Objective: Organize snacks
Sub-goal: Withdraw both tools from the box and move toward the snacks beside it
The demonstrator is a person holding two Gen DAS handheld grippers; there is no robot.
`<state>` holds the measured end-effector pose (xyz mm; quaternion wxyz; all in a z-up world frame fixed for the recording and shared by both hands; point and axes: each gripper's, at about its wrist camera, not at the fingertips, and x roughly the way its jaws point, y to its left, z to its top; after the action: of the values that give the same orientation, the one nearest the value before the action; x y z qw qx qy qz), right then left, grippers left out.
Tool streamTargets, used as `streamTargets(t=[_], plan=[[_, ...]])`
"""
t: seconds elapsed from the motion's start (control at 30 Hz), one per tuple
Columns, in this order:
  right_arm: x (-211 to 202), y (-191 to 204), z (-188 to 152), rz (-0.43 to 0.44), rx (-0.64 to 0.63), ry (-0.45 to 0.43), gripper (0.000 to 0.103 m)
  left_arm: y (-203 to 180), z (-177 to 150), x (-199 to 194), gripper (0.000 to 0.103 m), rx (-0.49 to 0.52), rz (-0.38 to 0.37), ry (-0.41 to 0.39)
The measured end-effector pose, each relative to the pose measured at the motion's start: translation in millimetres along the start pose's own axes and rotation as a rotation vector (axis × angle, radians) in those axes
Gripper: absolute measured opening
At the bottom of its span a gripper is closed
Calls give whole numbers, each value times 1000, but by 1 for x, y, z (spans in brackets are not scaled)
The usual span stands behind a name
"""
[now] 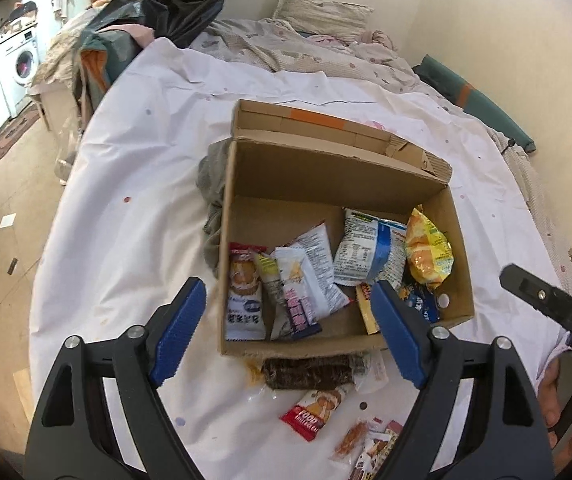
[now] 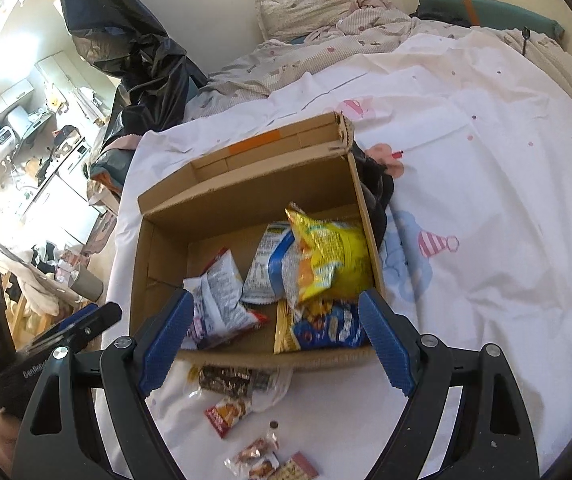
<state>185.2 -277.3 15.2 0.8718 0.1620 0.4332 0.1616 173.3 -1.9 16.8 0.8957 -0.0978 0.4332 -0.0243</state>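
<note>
Hovering above the white sheet (image 1: pixel 133 168), the left gripper (image 1: pixel 292 332) and right gripper (image 2: pixel 277 338) both hold their fingers wide apart, gripping nothing. Most snacks lie inside the cardboard box (image 1: pixel 462 264), including a yellow bag (image 2: pixel 326 256). A dark bar (image 1: pixel 310 372) and a red packet (image 1: pixel 314 410) rest on the sheet just before the box.

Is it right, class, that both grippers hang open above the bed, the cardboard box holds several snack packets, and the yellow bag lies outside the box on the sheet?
Not quite. The yellow bag lies inside the cardboard box, as the right wrist view shows. The rest stands: left gripper and right gripper are open.
</note>
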Motion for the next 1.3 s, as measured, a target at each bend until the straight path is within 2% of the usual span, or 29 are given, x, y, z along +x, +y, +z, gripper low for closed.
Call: streamTargets(t=[0.07, 0.3, 0.47, 0.77, 0.97, 1.17, 1.27, 1.3], plan=[[-4, -1, -6, 1, 0, 8, 87, 2, -5, -7, 94, -2, 13, -14], [-17, -4, -31, -7, 18, 27, 87, 3, -19, -19, 95, 7, 27, -26], [-21, -10, -49, -36, 45, 50, 87, 9, -32, -22, 95, -2, 88, -11], [-16, -28, -75, -69, 114, 112, 87, 34, -57, -7, 95, -109, 126, 116], [-6, -37, -76, -92, 143, 147, 87, 22, -68, 24, 95, -80, 106, 239], [3, -37, -73, -86, 150, 173, 87, 7, -83, 40, 95, -55, 84, 295], [14, -39, -78, -42, 165, 239, 87, 6, -86, 42, 95, -54, 94, 300], [22, -40, -83, -13, 177, 292, 87, 6, -86, 43, 95, -55, 96, 304]])
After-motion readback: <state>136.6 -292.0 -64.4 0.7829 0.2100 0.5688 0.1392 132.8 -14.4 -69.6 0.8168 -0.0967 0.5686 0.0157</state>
